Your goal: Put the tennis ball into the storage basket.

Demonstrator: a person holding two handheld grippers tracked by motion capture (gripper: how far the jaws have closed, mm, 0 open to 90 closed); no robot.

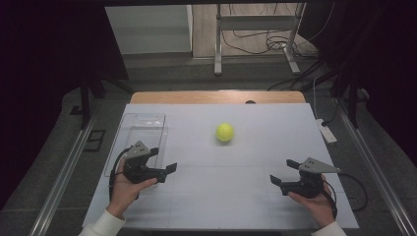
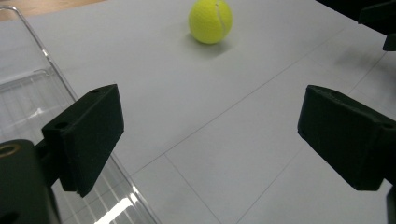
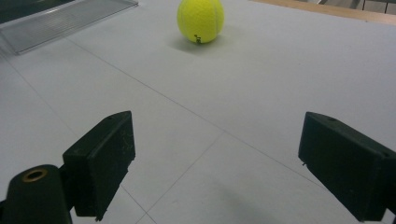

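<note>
A yellow tennis ball [image 1: 224, 132] [image 2: 210, 21] [image 3: 201, 19] rests on the white table mat [image 1: 246, 196], a little beyond the middle. My left gripper [image 1: 164, 160] [image 2: 215, 135] is held low at the near left, open and holding nothing, beside a clear plastic tray [image 1: 142, 132] [image 2: 28, 98]. At the near right my right gripper [image 1: 282, 171] [image 3: 215, 163] is also open with nothing between its jaws. Both point toward the ball from well short of it. The right gripper's tip [image 2: 380, 21] shows in the corner of the left gripper view.
The clear tray [image 3: 65, 21] lies along the mat's left side. A white power strip [image 1: 327, 132] sits off the right edge. Behind the table's wooden far edge [image 1: 216, 97] stand a metal frame [image 1: 255, 29] and floor cables.
</note>
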